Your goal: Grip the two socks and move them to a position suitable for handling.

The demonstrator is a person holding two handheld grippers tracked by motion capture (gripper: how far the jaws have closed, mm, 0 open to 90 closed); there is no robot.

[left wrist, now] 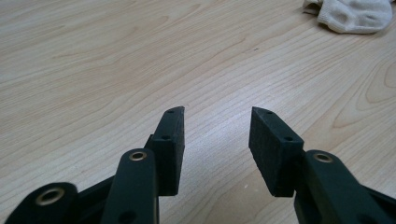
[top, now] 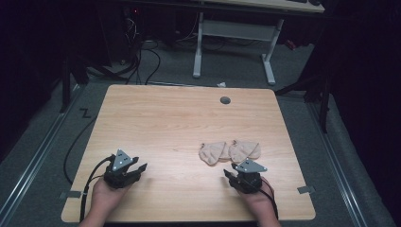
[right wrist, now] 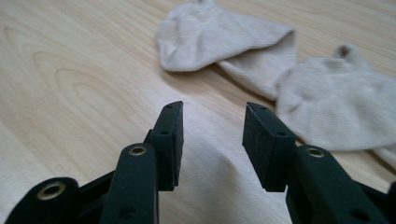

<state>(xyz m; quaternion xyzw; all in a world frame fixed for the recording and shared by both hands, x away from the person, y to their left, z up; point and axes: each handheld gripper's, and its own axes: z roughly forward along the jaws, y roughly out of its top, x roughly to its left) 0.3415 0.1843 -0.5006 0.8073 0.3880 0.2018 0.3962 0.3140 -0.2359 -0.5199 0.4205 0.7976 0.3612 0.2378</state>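
Both grippers near worktop (top: 165,118) front edge: left gripper (top: 137,168) fingers apart, empty; right gripper (top: 230,174) fingers apart, empty, just before two beige socks (top: 229,151)

Overhead light falls bright on my pale wooden table (top: 179,127) while the room around it sinks into near black. Up close, my left gripper's black jaws look sharp, their hinges blurred, and the beige fabric socks (right wrist: 280,70) go soft, casting gentle shadows.
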